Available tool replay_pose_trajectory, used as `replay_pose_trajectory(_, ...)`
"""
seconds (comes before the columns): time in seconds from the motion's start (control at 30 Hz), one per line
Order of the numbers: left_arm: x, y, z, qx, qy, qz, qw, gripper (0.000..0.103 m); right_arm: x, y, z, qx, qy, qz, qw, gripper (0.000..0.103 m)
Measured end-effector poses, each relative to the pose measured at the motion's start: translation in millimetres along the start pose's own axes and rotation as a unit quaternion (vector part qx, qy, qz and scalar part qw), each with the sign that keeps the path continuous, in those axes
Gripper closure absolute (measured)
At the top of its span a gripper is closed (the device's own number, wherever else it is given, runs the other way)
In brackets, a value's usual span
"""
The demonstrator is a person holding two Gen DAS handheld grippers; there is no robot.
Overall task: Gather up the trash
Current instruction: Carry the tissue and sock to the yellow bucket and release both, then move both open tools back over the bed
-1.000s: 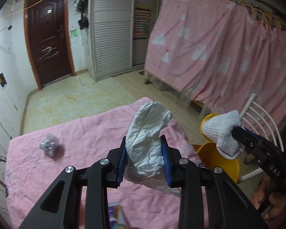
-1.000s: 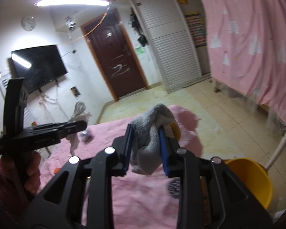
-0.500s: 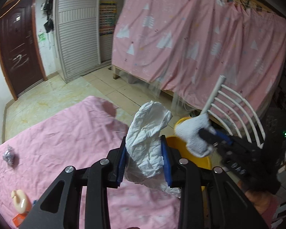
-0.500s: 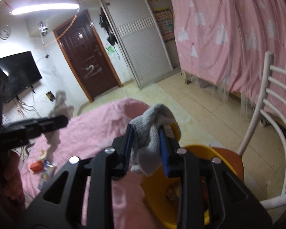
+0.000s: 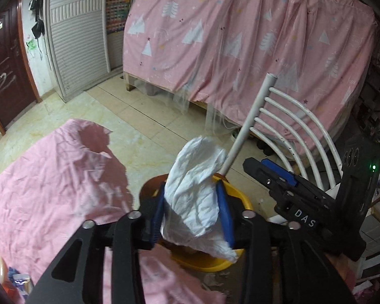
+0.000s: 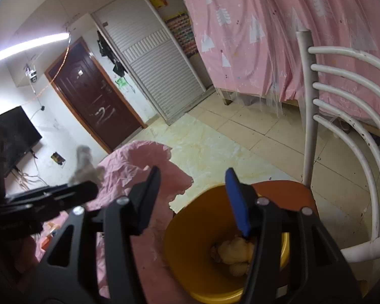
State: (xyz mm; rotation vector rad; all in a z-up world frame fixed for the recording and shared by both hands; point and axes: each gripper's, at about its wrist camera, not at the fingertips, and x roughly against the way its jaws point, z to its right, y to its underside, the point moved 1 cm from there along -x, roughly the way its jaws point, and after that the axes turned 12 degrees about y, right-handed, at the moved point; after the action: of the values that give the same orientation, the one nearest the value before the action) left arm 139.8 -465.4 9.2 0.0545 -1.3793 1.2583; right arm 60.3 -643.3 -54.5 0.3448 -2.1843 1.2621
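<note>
A yellow bucket point(image 5: 240, 197) point(image 6: 190, 228) stands on a red-brown chair seat point(image 6: 286, 190) beside the pink-covered table point(image 5: 50, 190). My left gripper point(image 5: 191, 187) hovers over the bucket. Its jaws are opening, and crumpled white paper point(image 5: 195, 192) still fills the gap and touches both blue pads. My right gripper point(image 6: 192, 177) also hangs over the bucket, its jaws opening with nothing between them. A pale cloth lump point(image 6: 235, 253) lies at the bucket's bottom. The right gripper point(image 5: 263, 167) sits just right of the paper. At the left edge of the right wrist view, blurred, is the left gripper point(image 6: 83, 190).
A white chair back point(image 5: 291, 131) point(image 6: 347, 106) rises right behind the bucket. A pink patterned curtain point(image 5: 240, 38) hangs over the bed beyond it. Small items point(image 5: 2, 271) lie on the table's near left corner. Tiled floor point(image 5: 114, 116) runs toward a dark door point(image 6: 96, 109).
Both grippers swung from above the table to above the yellow bucket. The right jaws opened and the grey cloth left them. The left jaws widened around the white paper.
</note>
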Motion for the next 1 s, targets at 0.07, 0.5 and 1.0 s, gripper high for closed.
replay_pose_trajectory(0.07, -3, 0, 3, -0.001, 0.002, 0.000, 1.0000, 0.053, 2, 0, 1, 0.000, 0.000, 0.001, 1.000, 0.046)
replay_pose_trajectory(0.5, 40, 8, -23, 0.010, -0.011, 0.028, 0.9995, 0.051, 4, 3, -35, 0.041, -0.013, 0.002, 0.999, 0.042)
replay_pose_trajectory(1.0, 139, 35, -115, 0.056, -0.071, 0.084, 0.9923, 0.051, -11, 13, -146, 0.118, -0.053, -0.020, 0.991, 0.036)
